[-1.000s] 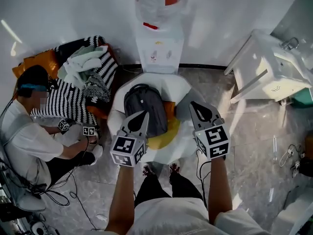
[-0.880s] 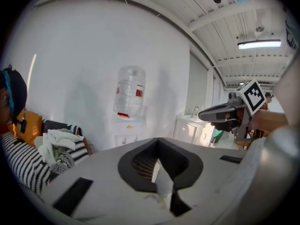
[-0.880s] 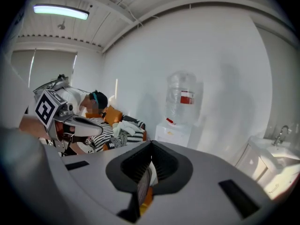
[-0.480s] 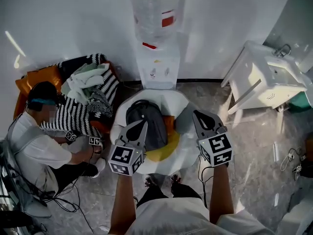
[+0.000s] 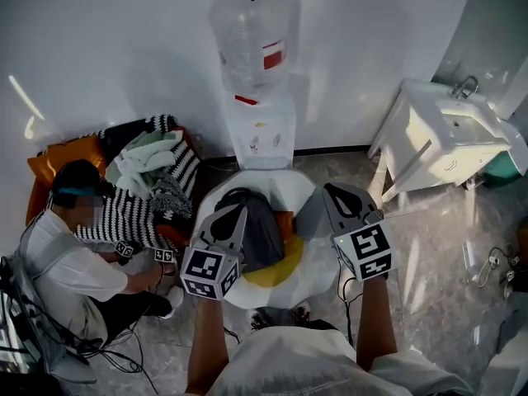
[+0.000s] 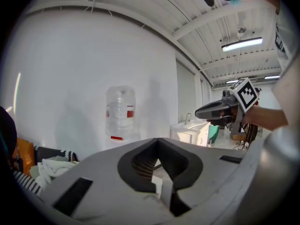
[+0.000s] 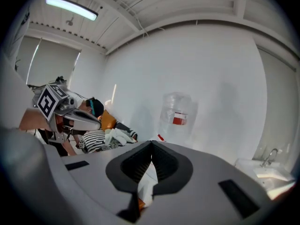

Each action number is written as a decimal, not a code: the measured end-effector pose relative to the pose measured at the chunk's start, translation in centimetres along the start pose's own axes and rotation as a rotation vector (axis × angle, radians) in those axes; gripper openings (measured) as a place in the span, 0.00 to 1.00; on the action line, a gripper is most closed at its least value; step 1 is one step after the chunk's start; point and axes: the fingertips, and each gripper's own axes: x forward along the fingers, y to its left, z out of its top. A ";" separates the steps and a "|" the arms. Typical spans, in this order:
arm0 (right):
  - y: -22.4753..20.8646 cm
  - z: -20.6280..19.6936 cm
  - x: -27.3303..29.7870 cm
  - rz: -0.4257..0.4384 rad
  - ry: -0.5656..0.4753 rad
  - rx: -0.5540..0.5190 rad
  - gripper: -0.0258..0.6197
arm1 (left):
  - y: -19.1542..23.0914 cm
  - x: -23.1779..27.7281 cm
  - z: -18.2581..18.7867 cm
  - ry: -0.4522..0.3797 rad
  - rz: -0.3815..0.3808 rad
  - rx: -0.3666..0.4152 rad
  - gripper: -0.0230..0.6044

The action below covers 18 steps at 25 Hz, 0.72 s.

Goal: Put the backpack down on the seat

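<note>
The backpack (image 5: 254,228) sits on the seat (image 5: 285,186) beyond the left hand-held gripper (image 5: 238,212) and right hand-held gripper (image 5: 329,190) (both closed, empty): apparently delivered.

Office-like back room: water dispenser (image 5: 254,97), washbasin cabinet (image 5: 450,134), marble-tile floor (image 5: 429,254), ceiling strip light (image 7: 70,7).

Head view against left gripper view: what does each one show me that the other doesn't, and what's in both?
Head view only: the dark grey backpack lying on the white round seat. Left gripper view only: the white ribbed ceiling with its lit tube light. Both: the white water dispenser with its clear bottle, the white sink cabinet, and the right hand-held gripper, shut.
</note>
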 end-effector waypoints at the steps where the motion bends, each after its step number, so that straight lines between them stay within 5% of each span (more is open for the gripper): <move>1: 0.0 0.3 0.1 -0.005 -0.002 -0.016 0.05 | 0.0 0.1 0.3 0.002 -0.001 0.014 0.07; 18: -0.1 6.8 0.9 0.026 -0.112 -0.070 0.05 | 2.3 -0.5 7.7 -0.115 0.069 0.106 0.07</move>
